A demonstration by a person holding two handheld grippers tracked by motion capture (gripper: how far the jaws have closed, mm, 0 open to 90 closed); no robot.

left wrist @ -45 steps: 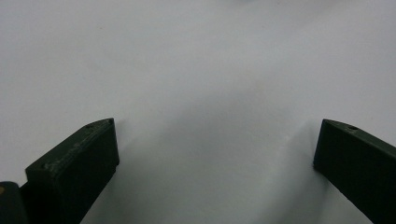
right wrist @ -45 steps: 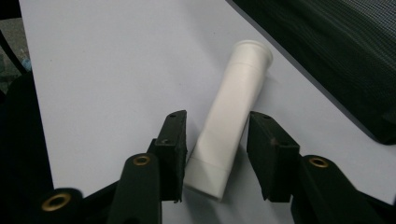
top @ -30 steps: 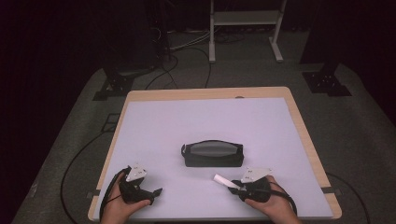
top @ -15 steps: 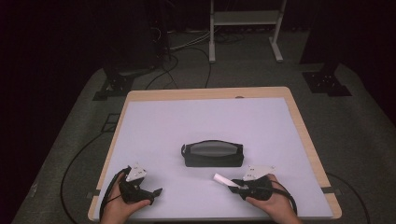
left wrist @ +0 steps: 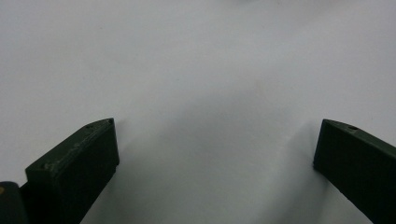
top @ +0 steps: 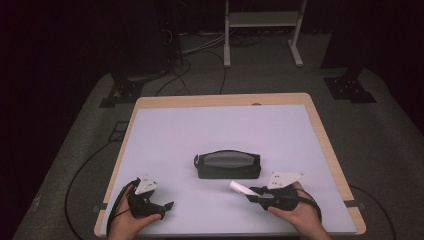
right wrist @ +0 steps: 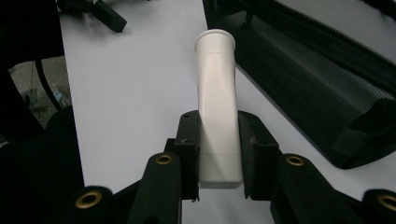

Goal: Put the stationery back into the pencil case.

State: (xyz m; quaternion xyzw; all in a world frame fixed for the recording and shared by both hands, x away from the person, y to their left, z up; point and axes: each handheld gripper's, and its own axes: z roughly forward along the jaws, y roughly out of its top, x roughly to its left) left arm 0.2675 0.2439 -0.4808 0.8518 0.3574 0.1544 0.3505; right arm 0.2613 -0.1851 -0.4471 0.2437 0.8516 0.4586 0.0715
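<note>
A black zip pouch (top: 228,165) with a grey mesh top lies in the middle of the white table (top: 220,125); its mesh side (right wrist: 308,60) runs along the right of the right gripper view. My right gripper (top: 252,192) is shut on a white tube (top: 241,188), a flat-bodied tube with a round cap (right wrist: 217,107) that sticks out past the jaws toward the left. It hovers just in front of the pouch. At the table's front left my left gripper (top: 167,206) is open, its jaws (left wrist: 215,154) spread wide over bare white tabletop.
The table has a wooden rim (top: 330,150) and stands on grey floor with cables (top: 165,85). A white metal stand (top: 260,30) and dark equipment bases (top: 350,87) sit beyond the far edge.
My right gripper with the white tube has shifted slightly toward the front edge and right. The left gripper has barely moved.
</note>
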